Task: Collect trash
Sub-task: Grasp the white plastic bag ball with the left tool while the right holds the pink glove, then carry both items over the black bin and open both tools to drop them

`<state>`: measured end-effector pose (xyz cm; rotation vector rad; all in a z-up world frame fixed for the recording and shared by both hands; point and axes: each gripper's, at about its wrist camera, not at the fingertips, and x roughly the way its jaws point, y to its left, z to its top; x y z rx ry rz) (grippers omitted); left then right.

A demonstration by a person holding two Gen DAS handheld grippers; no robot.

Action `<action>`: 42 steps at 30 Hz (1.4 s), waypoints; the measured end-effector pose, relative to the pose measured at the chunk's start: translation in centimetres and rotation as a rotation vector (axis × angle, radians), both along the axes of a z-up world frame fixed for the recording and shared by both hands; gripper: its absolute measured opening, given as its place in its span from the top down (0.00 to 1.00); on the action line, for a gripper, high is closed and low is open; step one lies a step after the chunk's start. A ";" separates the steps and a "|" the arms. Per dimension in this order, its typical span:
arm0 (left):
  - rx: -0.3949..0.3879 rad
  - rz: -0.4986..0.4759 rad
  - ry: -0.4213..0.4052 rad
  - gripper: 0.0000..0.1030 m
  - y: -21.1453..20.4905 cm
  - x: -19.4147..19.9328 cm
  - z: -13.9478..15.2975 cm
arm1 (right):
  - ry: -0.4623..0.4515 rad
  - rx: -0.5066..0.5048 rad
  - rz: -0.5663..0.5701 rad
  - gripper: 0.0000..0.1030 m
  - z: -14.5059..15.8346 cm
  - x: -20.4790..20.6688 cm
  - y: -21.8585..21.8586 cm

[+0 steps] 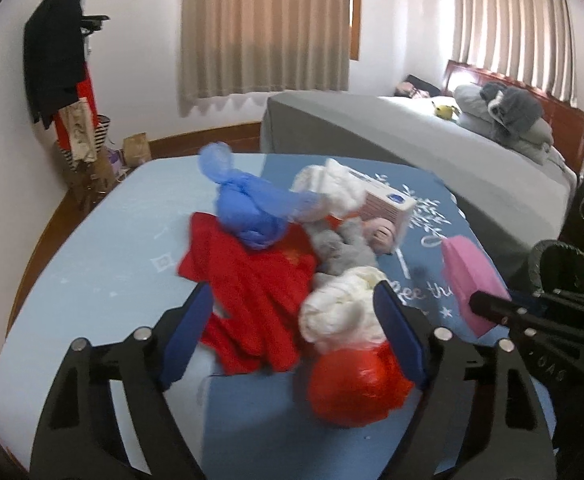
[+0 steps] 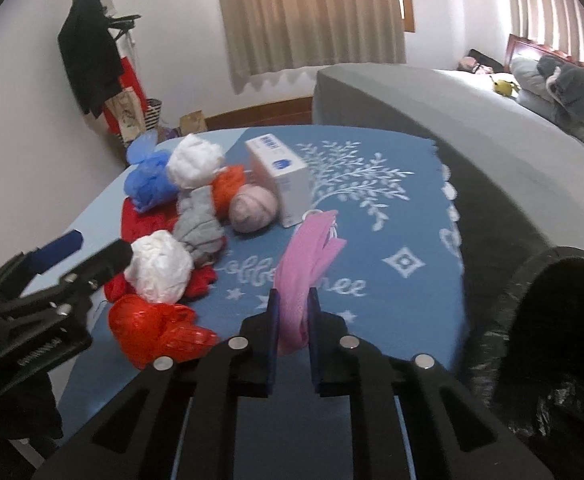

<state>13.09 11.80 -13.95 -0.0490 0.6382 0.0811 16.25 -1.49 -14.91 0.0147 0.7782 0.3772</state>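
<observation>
My right gripper (image 2: 292,300) is shut on a pink bag (image 2: 308,264) and holds it above the blue tablecloth (image 2: 392,216); the bag also shows in the left wrist view (image 1: 472,276). My left gripper (image 1: 292,312) is open, its blue pads on either side of a crumpled white bag (image 1: 344,308), with a red bag (image 1: 352,388) just below it. A pile of trash lies beyond: a blue bag (image 1: 248,212), red cloth (image 1: 252,280), a grey wad (image 1: 340,248), a white box (image 1: 384,204) and a pink ball (image 2: 252,208).
A black-lined bin (image 2: 552,340) stands at the right edge of the table. A grey bed (image 1: 412,132) with pillows lies behind it. A coat rack (image 1: 60,60) and bags stand at the far left wall.
</observation>
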 end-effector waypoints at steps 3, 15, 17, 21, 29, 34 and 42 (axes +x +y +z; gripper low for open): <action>-0.003 -0.019 0.012 0.27 -0.8 0.6 -0.5 | 0.002 0.000 -0.012 0.87 0.0 0.3 -0.6; 0.000 -0.083 0.061 0.59 -2.5 1.7 -2.1 | 0.021 0.001 -0.003 0.87 -1.0 0.5 -0.8; -0.007 -0.089 0.042 0.62 -2.4 1.5 -1.8 | 0.017 0.002 -0.003 0.87 -0.9 0.5 -0.8; -0.025 -0.079 0.004 0.63 -2.0 0.8 -0.4 | -0.002 0.004 0.002 0.87 -0.4 0.2 -0.9; -0.012 -0.063 -0.065 0.63 -1.7 -0.6 2.8 | -0.035 0.033 0.011 0.87 1.6 -0.6 -1.4; -0.021 -0.067 -0.098 0.63 -2.4 -1.3 4.3 | -0.067 0.051 0.008 0.87 3.1 -1.5 -2.4; -0.029 -0.120 -0.128 0.63 -5.2 -1.6 6.0 | -0.112 0.065 -0.047 0.87 5.4 -3.2 -5.7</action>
